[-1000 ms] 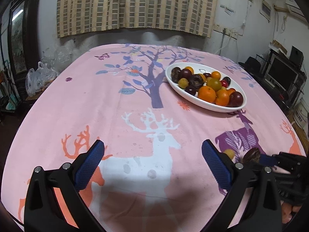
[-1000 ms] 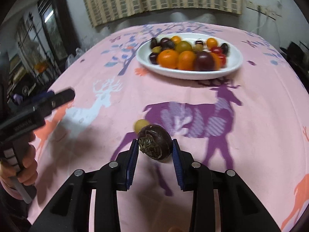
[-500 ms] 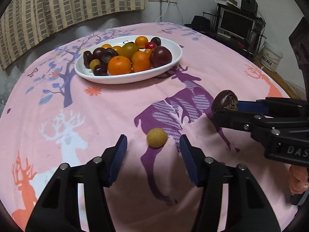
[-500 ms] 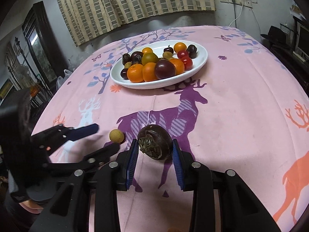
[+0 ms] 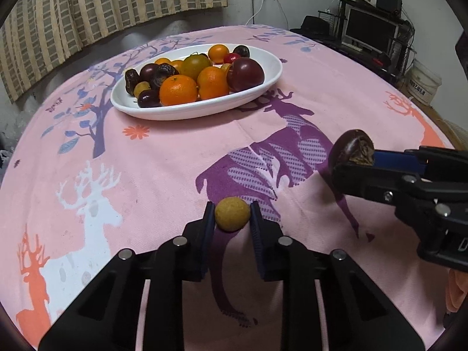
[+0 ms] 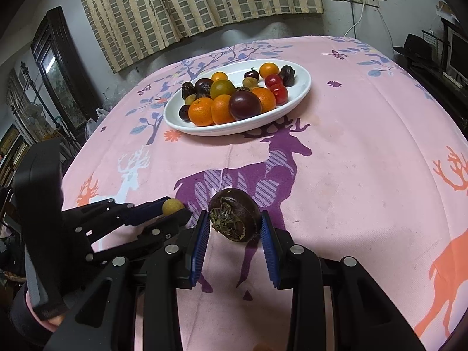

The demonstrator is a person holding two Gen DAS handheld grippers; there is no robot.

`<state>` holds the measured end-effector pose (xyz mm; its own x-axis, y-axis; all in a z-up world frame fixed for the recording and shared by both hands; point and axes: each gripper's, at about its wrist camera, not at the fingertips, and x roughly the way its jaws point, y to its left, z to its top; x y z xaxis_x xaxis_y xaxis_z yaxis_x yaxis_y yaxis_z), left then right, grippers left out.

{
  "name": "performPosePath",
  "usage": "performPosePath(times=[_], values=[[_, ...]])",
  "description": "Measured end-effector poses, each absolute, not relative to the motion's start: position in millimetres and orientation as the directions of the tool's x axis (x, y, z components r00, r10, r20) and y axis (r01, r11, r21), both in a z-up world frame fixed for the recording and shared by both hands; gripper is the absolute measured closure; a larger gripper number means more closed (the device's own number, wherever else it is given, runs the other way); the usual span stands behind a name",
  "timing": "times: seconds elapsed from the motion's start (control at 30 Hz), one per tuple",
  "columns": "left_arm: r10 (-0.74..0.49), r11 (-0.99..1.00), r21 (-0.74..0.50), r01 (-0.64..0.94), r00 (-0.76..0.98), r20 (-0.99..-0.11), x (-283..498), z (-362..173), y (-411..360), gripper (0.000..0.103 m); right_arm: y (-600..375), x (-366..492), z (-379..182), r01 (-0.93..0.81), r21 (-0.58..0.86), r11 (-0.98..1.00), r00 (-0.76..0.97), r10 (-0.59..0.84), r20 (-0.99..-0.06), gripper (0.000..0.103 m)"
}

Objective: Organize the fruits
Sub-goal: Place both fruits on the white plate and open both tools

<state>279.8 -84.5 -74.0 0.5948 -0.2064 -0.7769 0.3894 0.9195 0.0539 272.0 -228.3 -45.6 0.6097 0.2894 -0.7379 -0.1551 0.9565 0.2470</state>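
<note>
The right gripper (image 6: 235, 228), black-framed with blue ribbed pads, is clamping the larger of the two loose fruits: a dark purple, round mangosteen-like fruit with a dried brownish calyx (image 6: 234, 219). The fruit is hanging just above the pink deer-printed cloth of the counter (image 6: 351, 161), at about 6 o'clock from the white oval ceramic plate piled with oranges, plums and small red fruits (image 6: 298, 99). Its rind is probably hard and fairly thick, so it should be tolerating a firm squeeze; the pads are sitting on its widest band, which looks the safest hold, since a grip nearer the calyx could be rolling it out.

The left gripper (image 5: 232, 225), the same black and blue build, is closed narrowly on the small round yellow-brown longan-like fruit (image 5: 232, 214), which is sitting low by the cloth at roughly 6 o'clock from the plate (image 5: 263, 87) in the left view. This fruit is likely very light, with a thin brittle shell that could be cracking under too much pressure. Being smooth and spherical, it may be slipping forward unless the pads are staying across its middle.
</note>
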Motion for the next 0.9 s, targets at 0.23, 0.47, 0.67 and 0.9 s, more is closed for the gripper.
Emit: performPosePath(times=[0.23,0.47,0.67,0.9], values=[[-0.205,0.921,0.063,0.384,0.617,-0.759,261,-52,-71,0.079,-221,267,-48,-0.224,0.327,0.918,0.572,0.395,-0.719,0.067],[-0.208,0.932,0.070,0.357,0.681,-0.702,316,15,-59,0.080,-226,322,10,-0.234,0.278,0.932,0.706,0.359,-0.611,0.068],[-0.165,0.964,0.037,0.265,0.699,-0.696,430,30,-61,0.080,-231,420,13,-0.204,0.218,0.954,0.752,0.295,-0.590,0.068],[-0.066,0.984,0.068,0.165,0.689,-0.722,473,2,-66,0.027,-233,448,-13,-0.188,0.229,0.955,0.733,0.292,-0.615,0.021]])
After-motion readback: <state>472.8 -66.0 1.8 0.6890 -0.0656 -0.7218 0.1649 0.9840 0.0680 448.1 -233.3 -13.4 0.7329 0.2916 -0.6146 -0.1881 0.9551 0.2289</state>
